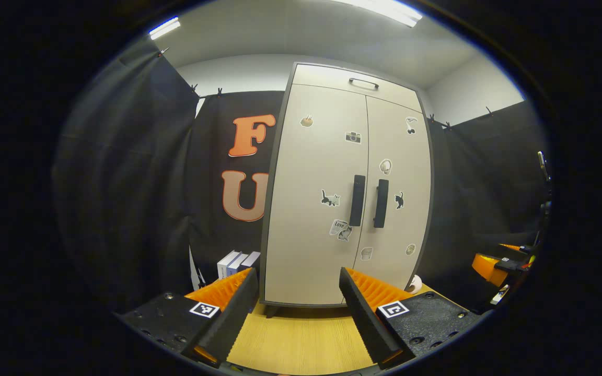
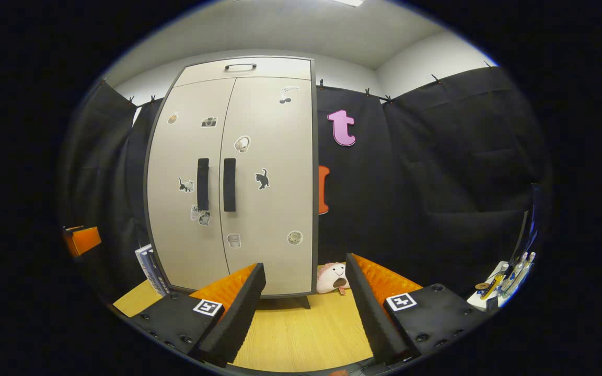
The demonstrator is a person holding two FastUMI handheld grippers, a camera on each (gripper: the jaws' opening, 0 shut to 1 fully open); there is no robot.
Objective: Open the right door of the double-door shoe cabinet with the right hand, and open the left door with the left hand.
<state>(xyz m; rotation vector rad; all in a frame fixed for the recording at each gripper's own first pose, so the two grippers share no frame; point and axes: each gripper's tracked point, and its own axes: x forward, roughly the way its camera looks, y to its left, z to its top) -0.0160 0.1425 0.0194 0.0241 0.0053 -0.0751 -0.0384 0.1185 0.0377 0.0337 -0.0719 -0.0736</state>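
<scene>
The beige double-door shoe cabinet stands upright ahead with both doors closed and stickers on them. Its left door handle and right door handle are black vertical bars side by side at the centre seam. In the right gripper view the cabinet sits left of centre, with the left handle and right handle. My left gripper is open, well short of the doors. My right gripper is open too, aimed past the cabinet's right edge. The right gripper's orange body shows at the far right of the left gripper view.
The cabinet has a top drawer with a handle. Books lean by its left side. A small plush toy lies on the wooden floor by its right foot. Small items sit on a shelf at far right.
</scene>
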